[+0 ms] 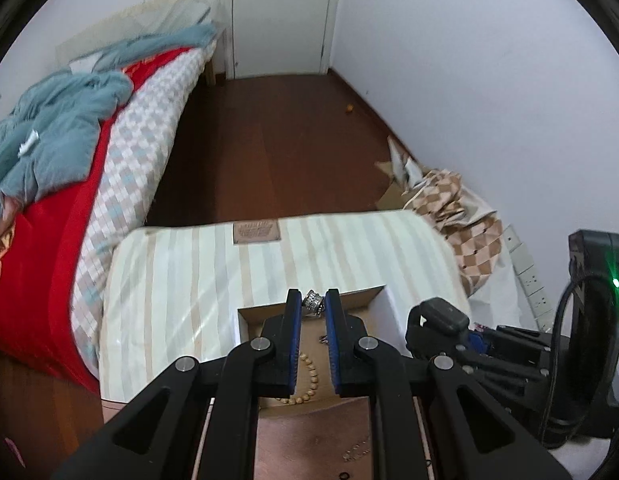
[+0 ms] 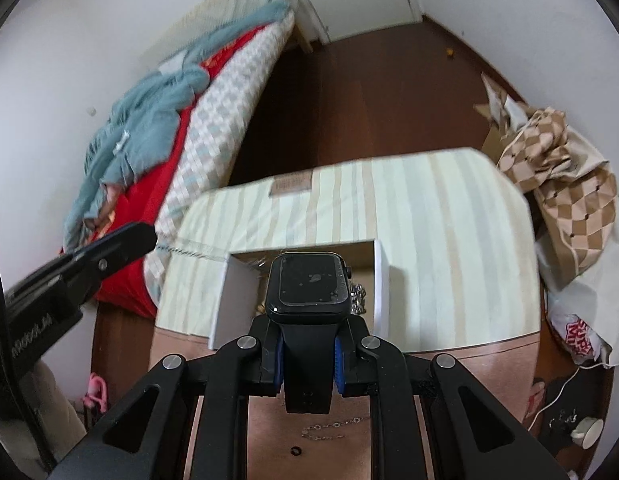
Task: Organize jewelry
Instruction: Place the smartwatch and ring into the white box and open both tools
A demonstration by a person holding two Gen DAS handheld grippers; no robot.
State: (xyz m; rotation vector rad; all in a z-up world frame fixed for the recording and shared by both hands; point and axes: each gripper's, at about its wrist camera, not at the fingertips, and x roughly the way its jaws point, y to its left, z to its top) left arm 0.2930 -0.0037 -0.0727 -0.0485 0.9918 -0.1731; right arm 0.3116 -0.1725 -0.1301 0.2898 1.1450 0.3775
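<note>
- The right hand-held gripper [image 2: 307, 354] is clamped on the strap of a black smartwatch [image 2: 308, 284]; the square face sticks out past the fingertips, screen up, above the near edge of the box [image 2: 382, 280].
- The left hand-held gripper [image 1: 312, 300] has its blue-padded fingers [image 1: 294, 320] a little apart, with nothing between them. Its tips hang over the box [image 1: 385, 302], and a silver metal piece [image 1: 312, 303] shows in the gap, lying in the box beyond.
- The box is a shallow open cardboard one with white sides, sitting on a striped cream mattress [image 2: 429, 216] that rests on the bench [image 2: 469, 356].
- A string of wooden beads [image 1: 307, 376] curves across the box floor under the left hand-held gripper, near its near edge.
- A silver chain bracelet [image 2: 357, 298] lies in the box just right of the watch face.
- On the bare bench, nearer than the box, a thin chain [image 2: 333, 426] lies stretched out, with a small dark ring [image 2: 296, 450] just beside it.
- To the left stands a bed [image 1: 141, 136] with a red cover and a crumpled teal blanket [image 1: 49, 128].
- On the right, a checked brown bag [image 2: 565, 184] leans against the wall.
- A white door [image 1: 281, 16] is at the far end.
</note>
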